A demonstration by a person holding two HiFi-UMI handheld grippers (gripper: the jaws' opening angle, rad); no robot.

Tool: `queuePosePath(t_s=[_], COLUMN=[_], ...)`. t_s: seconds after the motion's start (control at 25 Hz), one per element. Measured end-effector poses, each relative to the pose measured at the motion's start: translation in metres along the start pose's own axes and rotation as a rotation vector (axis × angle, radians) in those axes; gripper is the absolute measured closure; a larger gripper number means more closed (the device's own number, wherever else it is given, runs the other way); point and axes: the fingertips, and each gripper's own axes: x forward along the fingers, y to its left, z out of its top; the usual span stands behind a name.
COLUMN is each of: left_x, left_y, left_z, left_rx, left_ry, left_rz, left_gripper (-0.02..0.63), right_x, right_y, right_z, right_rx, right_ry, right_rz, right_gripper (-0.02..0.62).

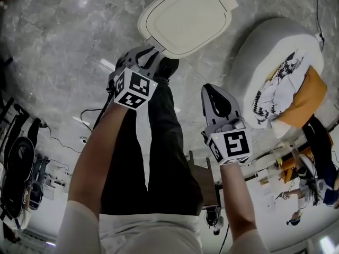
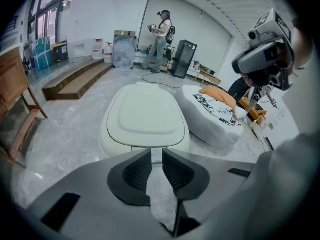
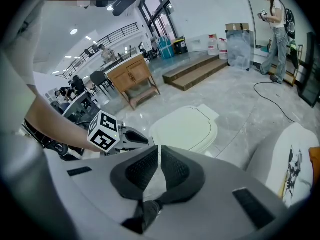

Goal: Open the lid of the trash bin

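Observation:
The trash bin is low and cream-coloured, and its flat lid point(image 1: 185, 17) lies closed on the grey marble floor ahead of me. My left gripper point(image 1: 153, 52) hovers just short of the lid's near edge. In the left gripper view its jaws point(image 2: 156, 153) stand slightly apart with nothing between them, and the lid point(image 2: 145, 114) lies right beyond the tips. My right gripper point(image 1: 212, 91) hangs further back and to the right, away from the bin. Its pads point(image 3: 159, 149) look closed together and empty, with the lid point(image 3: 185, 129) beyond them.
A white beanbag point(image 1: 275, 73) with a printed cover and an orange cushion lies right of the bin. Wooden steps point(image 2: 75, 79), a wooden cabinet point(image 3: 132, 76) and a black cabinet point(image 2: 182, 59) stand further off. A person point(image 2: 161, 39) stands at the back, and a cable point(image 3: 270, 99) runs across the floor.

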Motion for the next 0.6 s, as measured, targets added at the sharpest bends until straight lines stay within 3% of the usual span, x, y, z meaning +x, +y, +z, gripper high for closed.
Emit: queuePosePath(t_s=[0.28, 0.6], left_x=[0.011, 0.015], left_y=[0.004, 0.006], left_z=[-0.007, -0.011], left_rx=[-0.001, -0.056], left_ry=[0.037, 0.043], left_rz=[0.031, 0.076], left_gripper=[0.520, 0.502], right_x=[0.003, 0.007], right_y=[-0.007, -0.004], right_z=[-0.006, -0.009], right_rx=[0.019, 0.028], right_ry=[0.003, 0.000], right_rz=[-0.004, 0.002], right_gripper=[0.560, 0.560])
